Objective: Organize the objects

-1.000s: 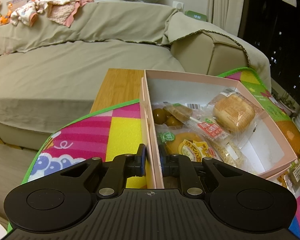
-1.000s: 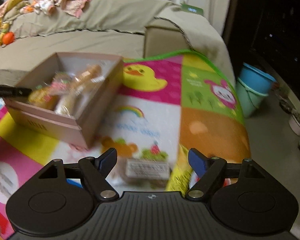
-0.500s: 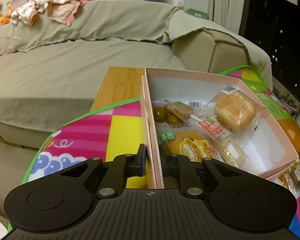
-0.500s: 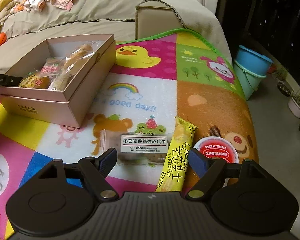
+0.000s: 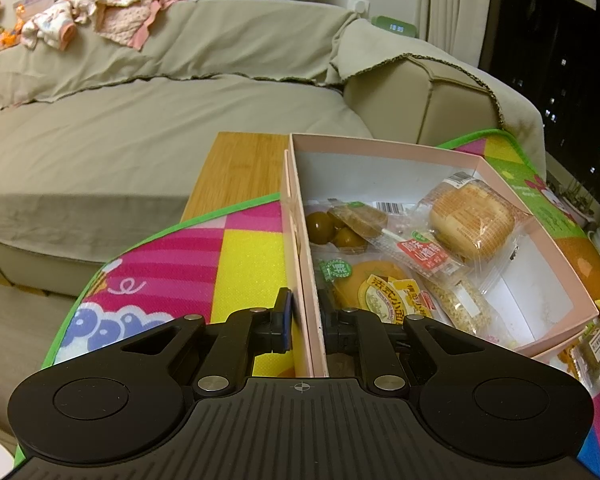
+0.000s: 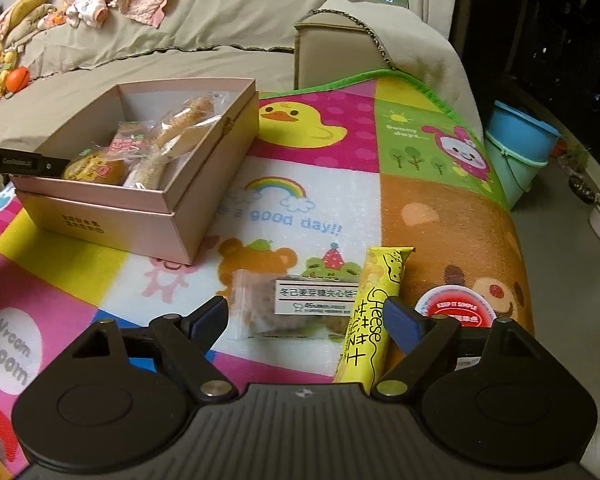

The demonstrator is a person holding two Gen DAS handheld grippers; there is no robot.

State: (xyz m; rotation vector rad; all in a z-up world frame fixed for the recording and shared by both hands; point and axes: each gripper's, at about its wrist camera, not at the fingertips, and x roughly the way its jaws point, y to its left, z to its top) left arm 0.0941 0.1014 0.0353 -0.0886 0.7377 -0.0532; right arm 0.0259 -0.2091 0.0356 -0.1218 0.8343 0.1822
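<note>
Left gripper [image 5: 305, 322]: clamped on pink snack box [image 5: 306, 280] wall, box on play mat [image 6: 320, 184]. Right gripper [image 6: 306, 320]: empty, jaws opening above clear biscuit packet [image 6: 296, 306]; adjacent yellow cheese stick [image 6: 374, 320] risks being pinched along. Thin wall may buckle.

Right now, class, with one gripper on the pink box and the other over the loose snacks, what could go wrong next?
1. The right gripper, its jaws opening, straddles both the clear-wrapped biscuit packet and the yellow cheese stick; it may grab both.
2. The left gripper pinches only one thin wall of the pink cardboard box; a tug could bend that wall.
</note>
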